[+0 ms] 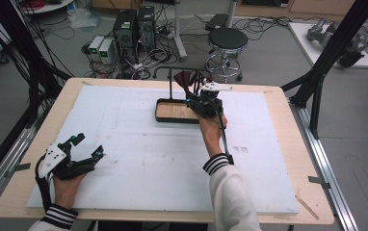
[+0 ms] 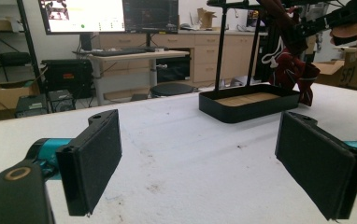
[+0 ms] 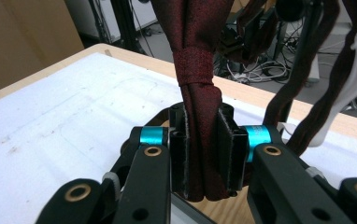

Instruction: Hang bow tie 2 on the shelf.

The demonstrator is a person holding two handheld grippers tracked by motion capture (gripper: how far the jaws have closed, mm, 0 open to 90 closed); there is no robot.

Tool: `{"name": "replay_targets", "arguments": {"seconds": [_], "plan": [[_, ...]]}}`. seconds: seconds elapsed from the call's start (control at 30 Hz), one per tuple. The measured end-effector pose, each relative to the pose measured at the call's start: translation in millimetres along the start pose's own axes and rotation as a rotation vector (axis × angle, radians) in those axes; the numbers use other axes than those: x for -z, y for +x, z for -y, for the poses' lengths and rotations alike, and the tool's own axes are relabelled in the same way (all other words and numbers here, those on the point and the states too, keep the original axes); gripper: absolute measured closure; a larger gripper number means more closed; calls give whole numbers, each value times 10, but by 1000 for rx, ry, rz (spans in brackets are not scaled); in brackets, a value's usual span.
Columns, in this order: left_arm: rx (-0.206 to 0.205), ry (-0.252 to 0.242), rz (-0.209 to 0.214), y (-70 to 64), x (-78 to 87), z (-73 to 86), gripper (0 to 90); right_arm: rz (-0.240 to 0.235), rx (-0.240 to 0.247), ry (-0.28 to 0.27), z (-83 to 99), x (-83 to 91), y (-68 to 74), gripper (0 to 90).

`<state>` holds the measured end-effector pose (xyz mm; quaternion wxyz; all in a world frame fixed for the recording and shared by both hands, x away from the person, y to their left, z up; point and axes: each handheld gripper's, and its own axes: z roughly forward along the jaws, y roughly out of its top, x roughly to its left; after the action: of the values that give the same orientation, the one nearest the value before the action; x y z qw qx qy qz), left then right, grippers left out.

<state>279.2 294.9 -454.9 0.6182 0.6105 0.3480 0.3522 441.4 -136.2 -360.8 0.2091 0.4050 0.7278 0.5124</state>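
A dark red bow tie [image 3: 197,88] hangs from the top bar of a black stand [image 1: 170,82] over its wood-lined tray [image 1: 172,119]. My right gripper [image 3: 201,154] is shut on the bunched fabric just below its knot band. From above, the right gripper [image 1: 202,98] sits at the tray's right end with the bow tie [image 1: 186,79] rising above it. My left gripper [image 1: 88,146] rests at the table's near left, open with nothing between its pads [image 2: 95,158]. Ahead of it stand the tray [image 2: 249,112] and the bow tie [image 2: 291,70].
A white foam sheet [image 1: 138,159] covers the wooden table. Thin dark straps and a white strap [image 3: 349,79] hang to the right of the gripped fabric. Behind the table are a stool [image 1: 227,41], computer towers [image 1: 134,29] and cables on the floor.
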Motion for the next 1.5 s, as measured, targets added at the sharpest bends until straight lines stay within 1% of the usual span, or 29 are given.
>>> {"name": "replay_targets", "arguments": {"seconds": [0.13,0.23,0.27,0.33,0.57,0.6,0.77,0.87,0.93,0.97,1.0,1.03,1.1,1.13,1.17,1.23,1.27,1.3,1.4,1.5], "plan": [[-1,0,0,0,0,0,150,-4,-14,13,45,-10,-23,774],[0,0,0,0,0,0,150,-6,-12,11,84,-19,-37,774],[-1,0,0,0,0,0,150,-9,-16,25,92,-21,-44,774],[-1,0,0,-1,0,0,150,-7,-25,30,116,-27,-55,774],[-1,0,0,0,0,0,150,-5,-23,53,163,-48,-91,774],[-1,0,0,0,0,0,150,-3,-31,55,165,-47,-93,774],[-1,0,0,0,0,0,150,-1,-26,57,165,-47,-96,768],[-1,0,0,0,0,0,150,5,-10,56,161,-46,-97,740],[-1,0,0,-1,0,0,150,1,-11,56,161,-44,-98,673],[-1,0,0,0,0,0,150,-1,-5,55,162,-47,-103,607],[-1,0,0,-1,0,0,150,-6,-3,58,163,-51,-101,509],[-2,1,0,-1,0,0,150,-15,2,55,166,-60,-98,394],[-1,0,0,-2,-1,0,150,-32,9,49,169,-69,-80,256],[-2,1,0,-1,0,0,150,-32,11,41,164,-64,-67,189],[-1,0,1,-3,-1,0,150,-31,13,28,158,-62,-56,141],[-1,0,0,-3,-1,0,150,-41,15,14,143,-45,-37,122],[-1,0,0,-2,-1,0,150,-44,25,10,138,-39,-33,116],[-1,-1,0,-2,-1,0,150,-52,23,15,134,-31,-19,115],[0,0,0,0,0,0,150,-55,33,24,124,-4,12,101],[1,1,0,1,-1,0,150,-66,42,7,115,83,63,101]]}}
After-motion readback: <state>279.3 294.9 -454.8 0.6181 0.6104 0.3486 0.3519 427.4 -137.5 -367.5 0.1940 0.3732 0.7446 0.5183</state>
